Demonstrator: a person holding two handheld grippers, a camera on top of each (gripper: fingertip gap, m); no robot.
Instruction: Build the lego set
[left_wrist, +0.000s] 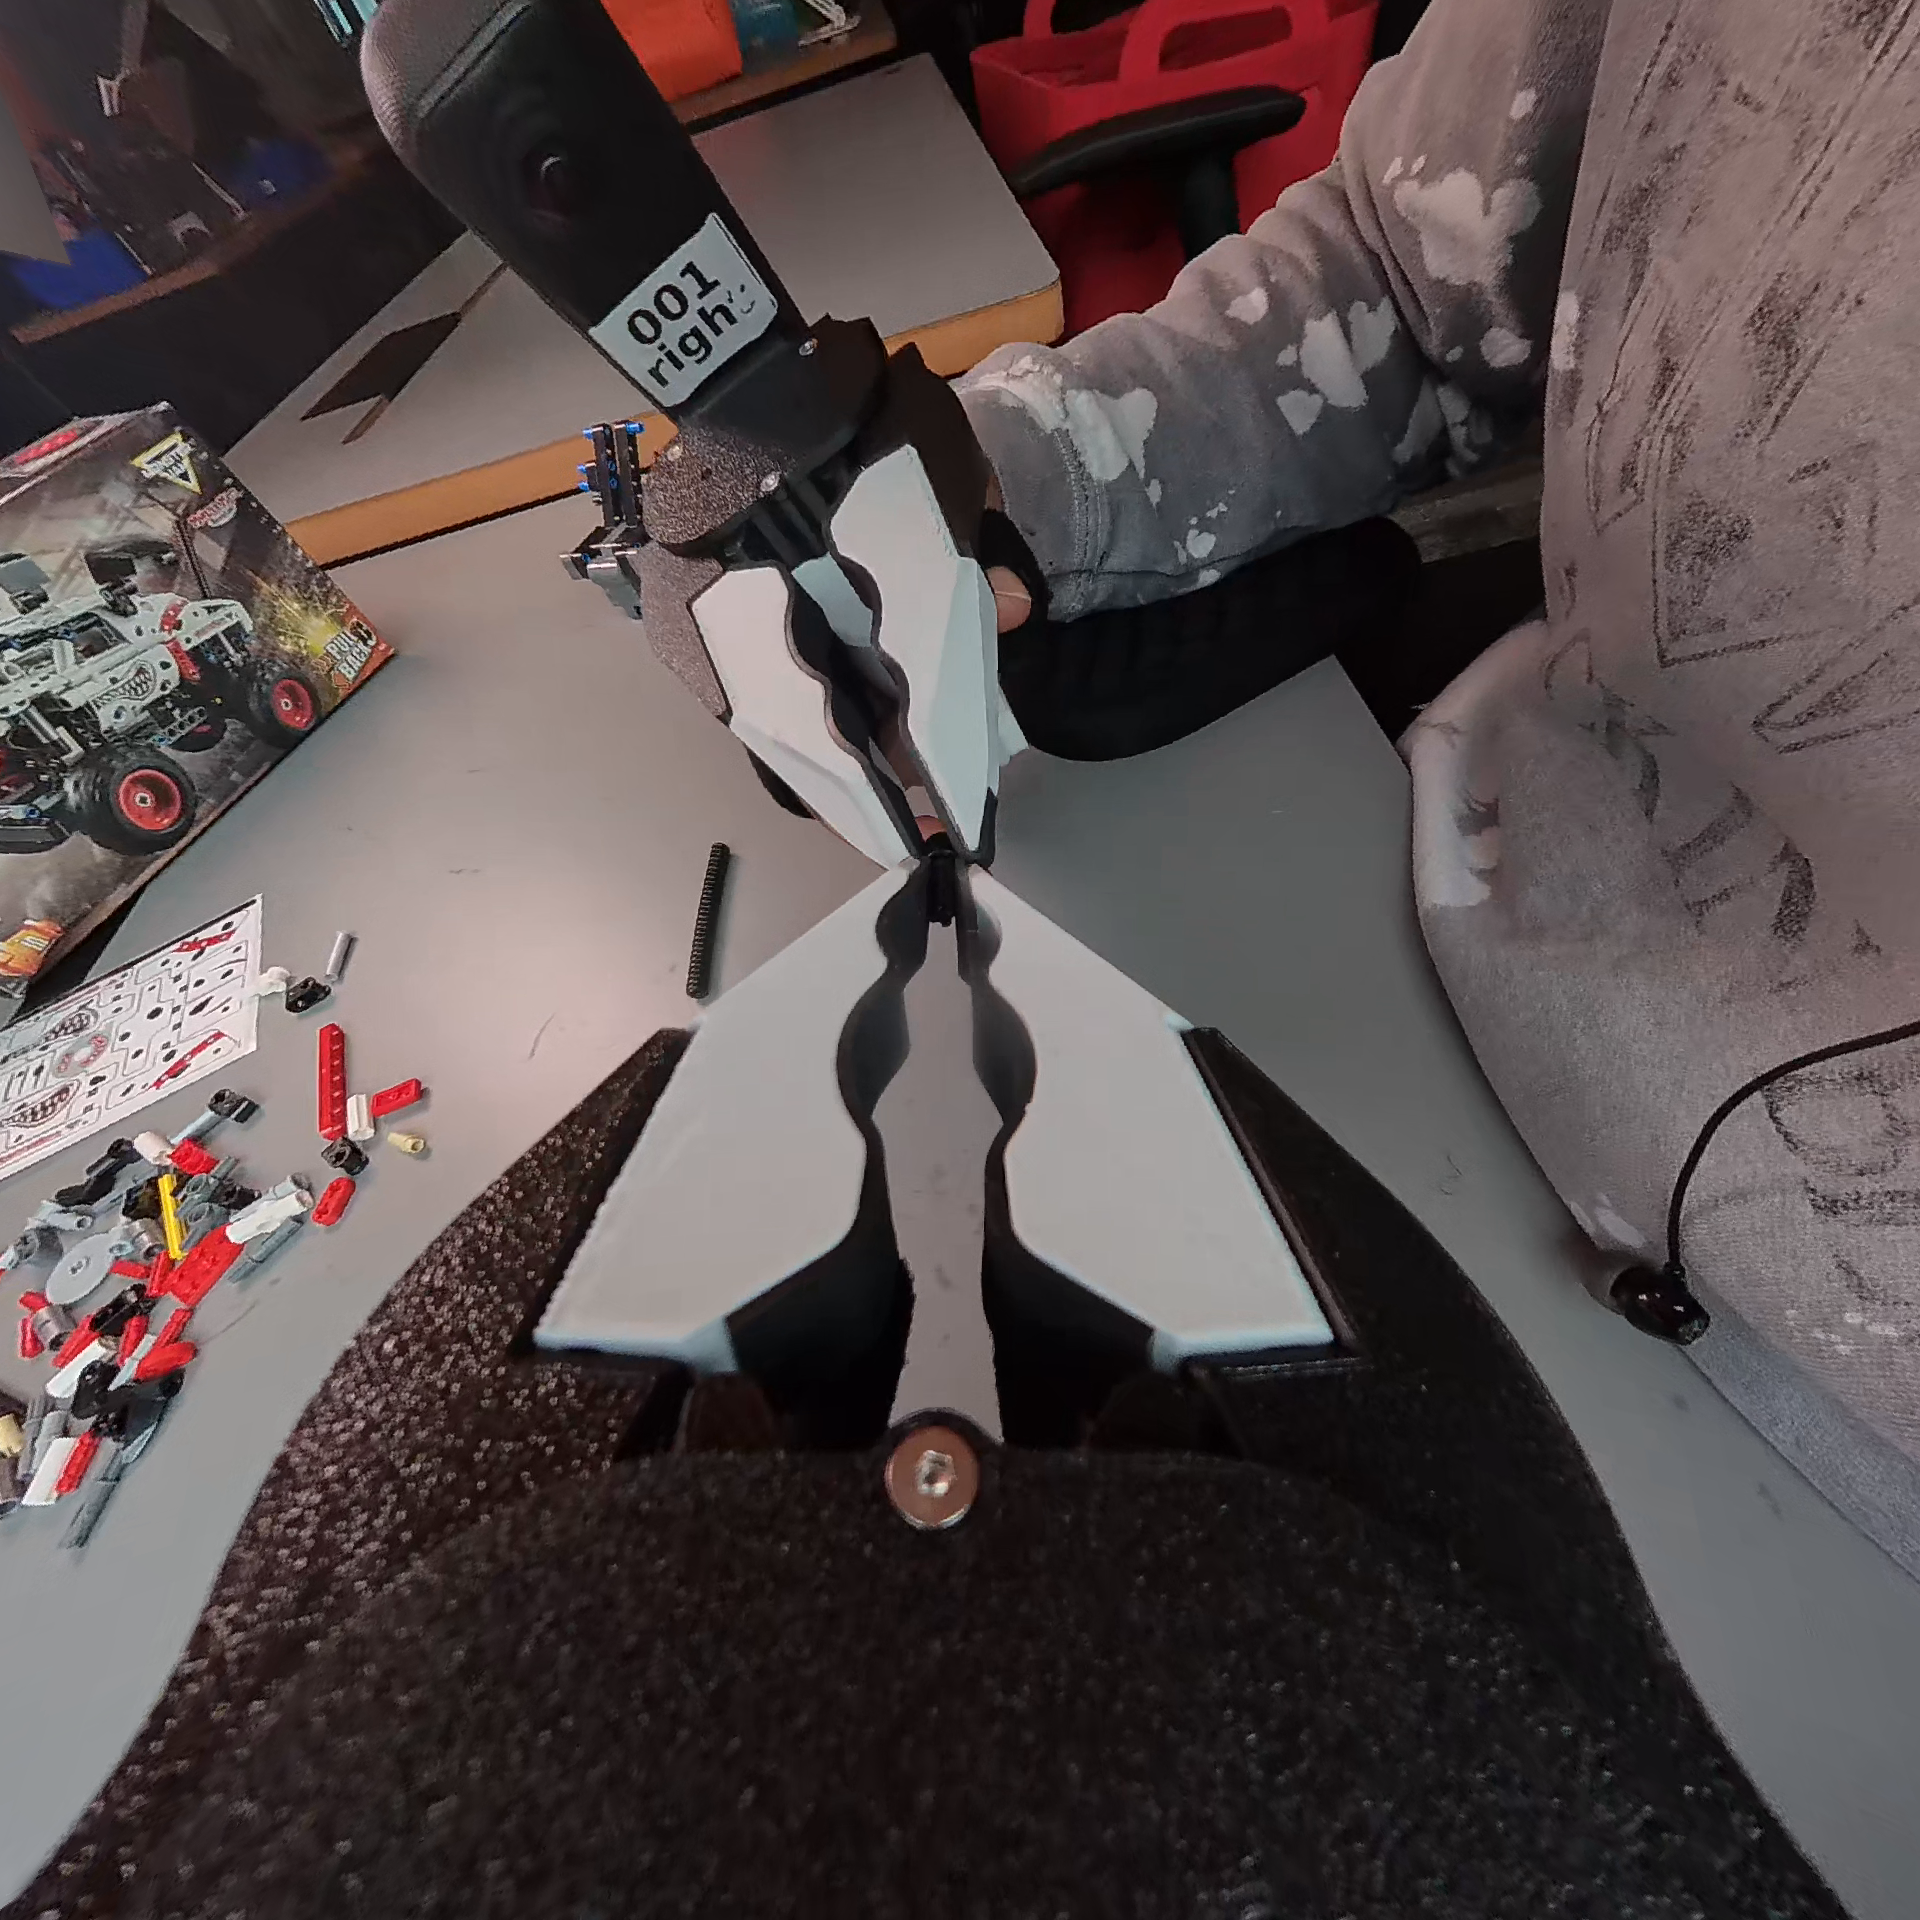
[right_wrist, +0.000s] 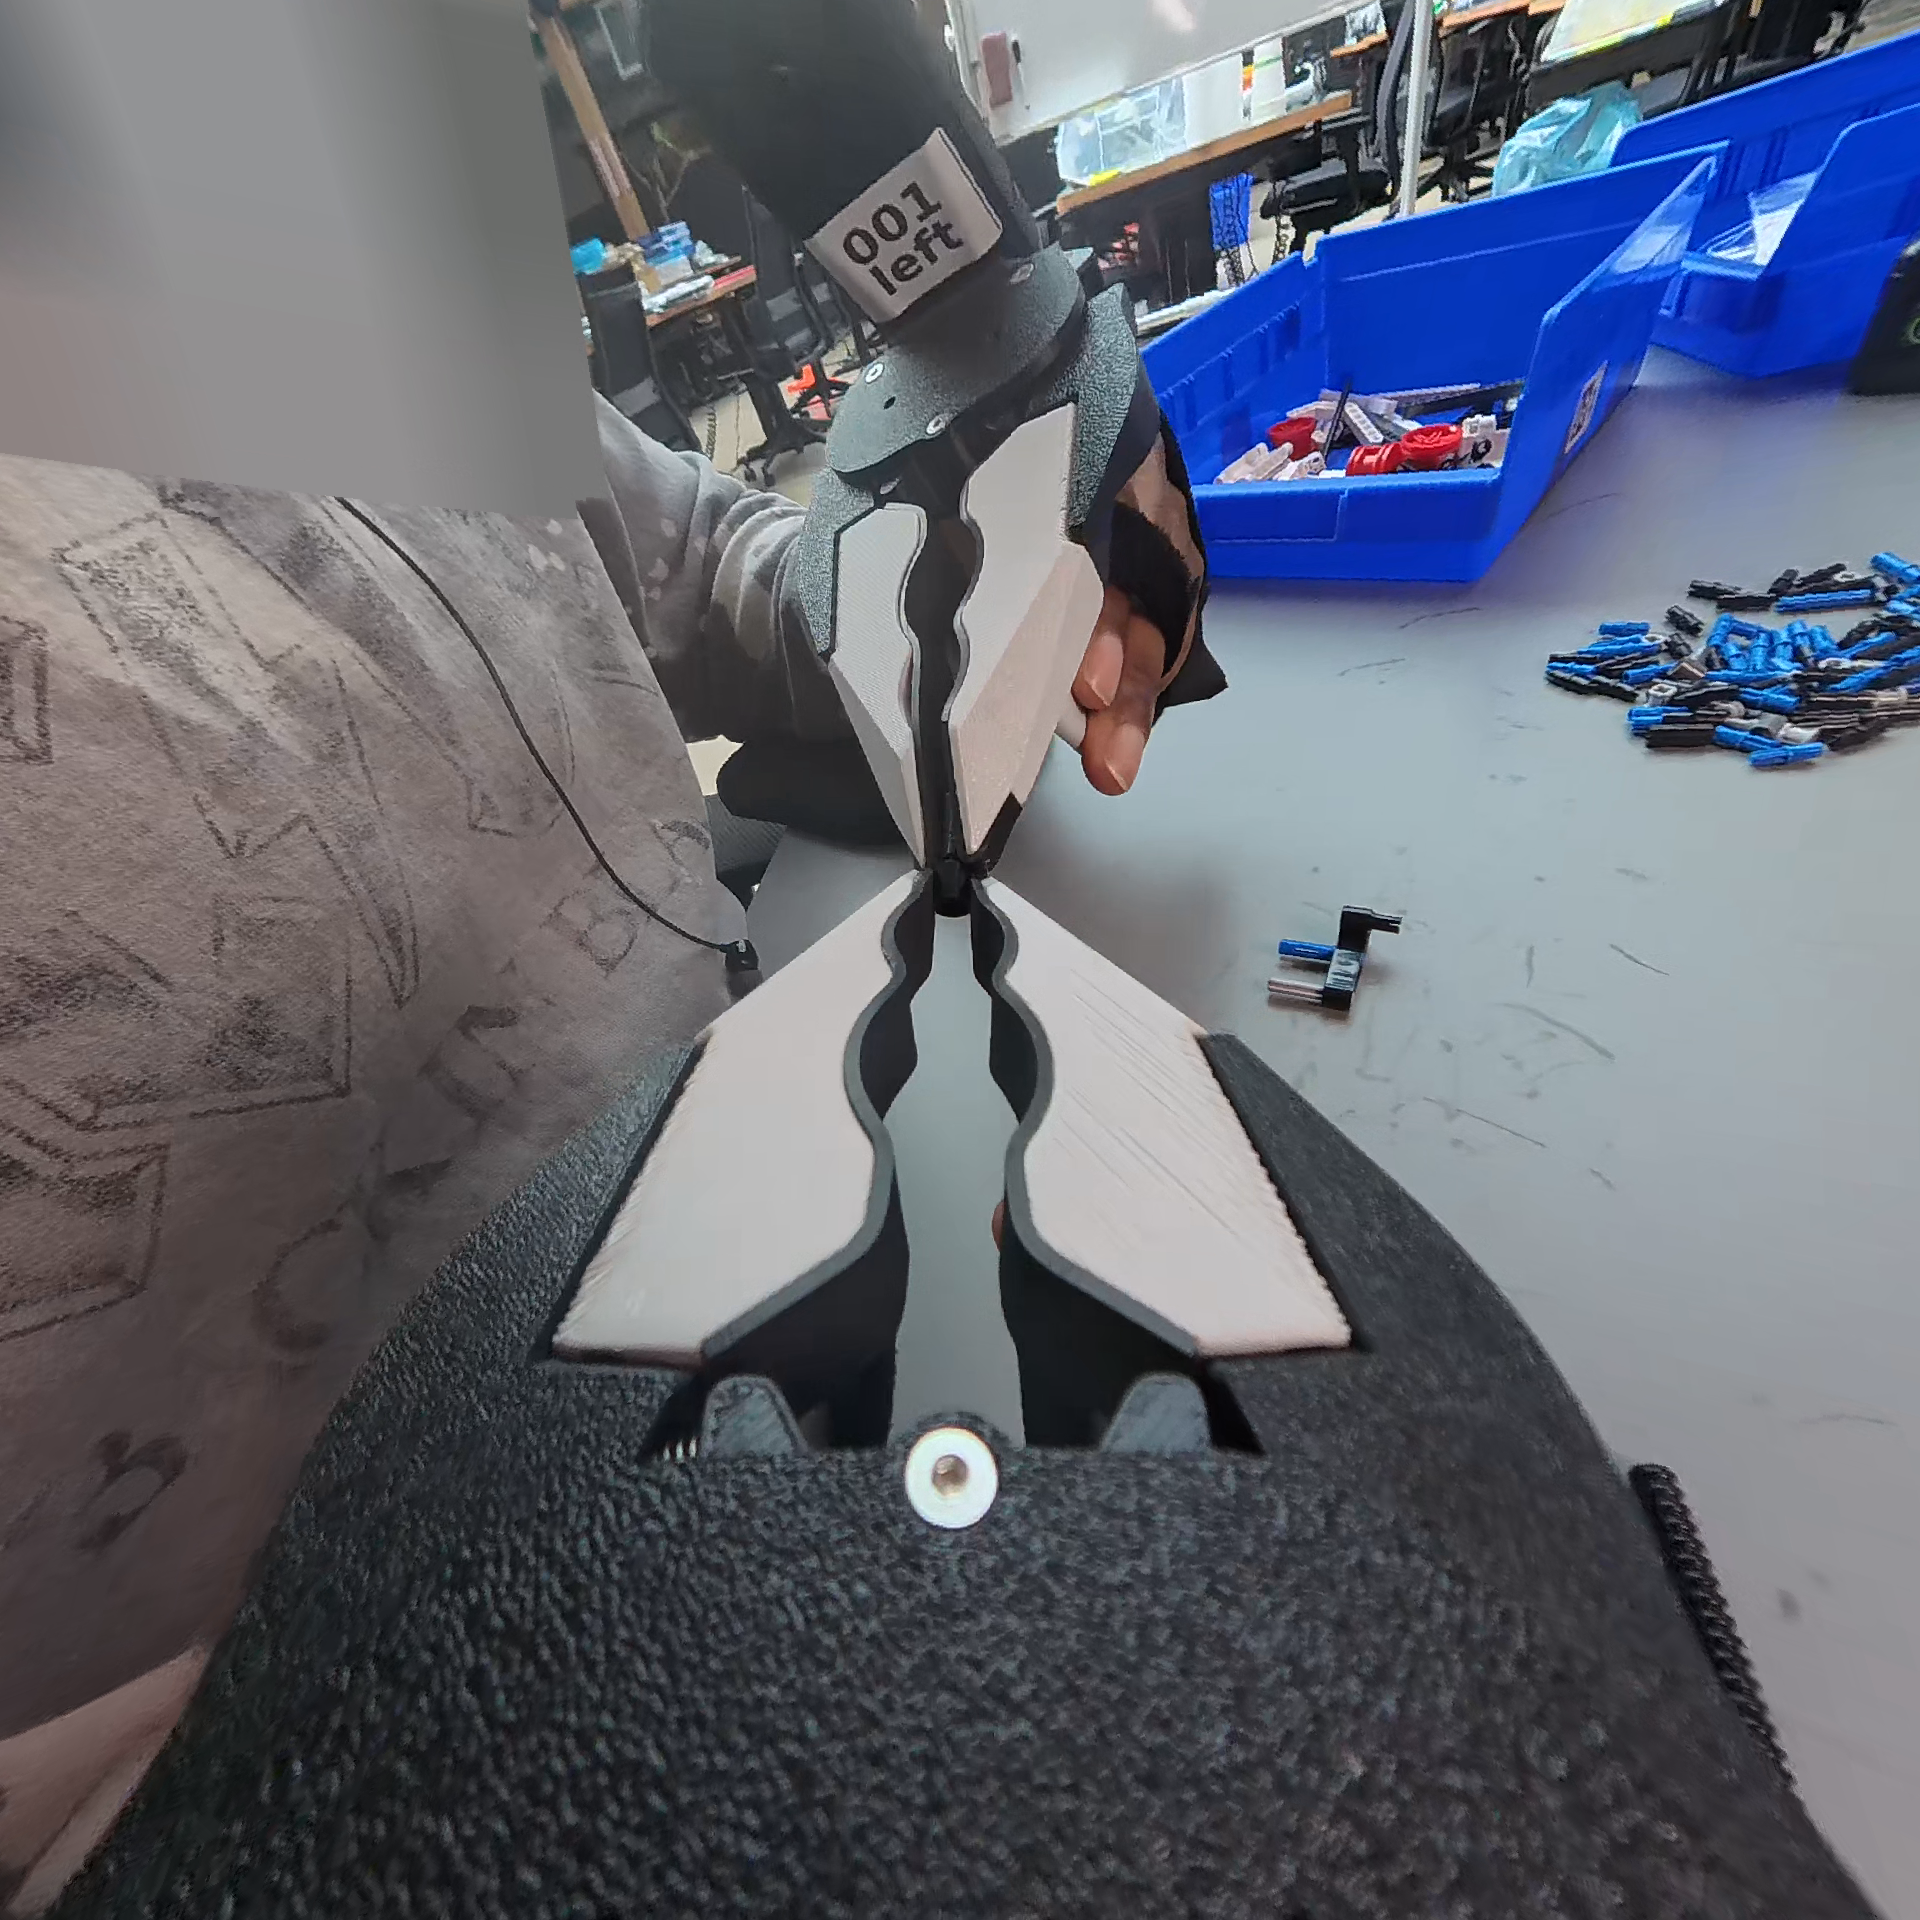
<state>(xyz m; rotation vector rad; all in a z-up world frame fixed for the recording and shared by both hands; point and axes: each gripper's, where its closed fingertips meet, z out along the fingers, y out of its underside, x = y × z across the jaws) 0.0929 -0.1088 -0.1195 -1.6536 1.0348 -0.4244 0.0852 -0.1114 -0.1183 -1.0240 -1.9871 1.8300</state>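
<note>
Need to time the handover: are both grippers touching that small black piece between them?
Touching. Left wrist view shows the left gripper and right gripper tips closed on the small black piece, no gap.

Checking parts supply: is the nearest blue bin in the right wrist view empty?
No. The blue bin holds a heap of red, white and grey lego pieces on its floor.
</note>
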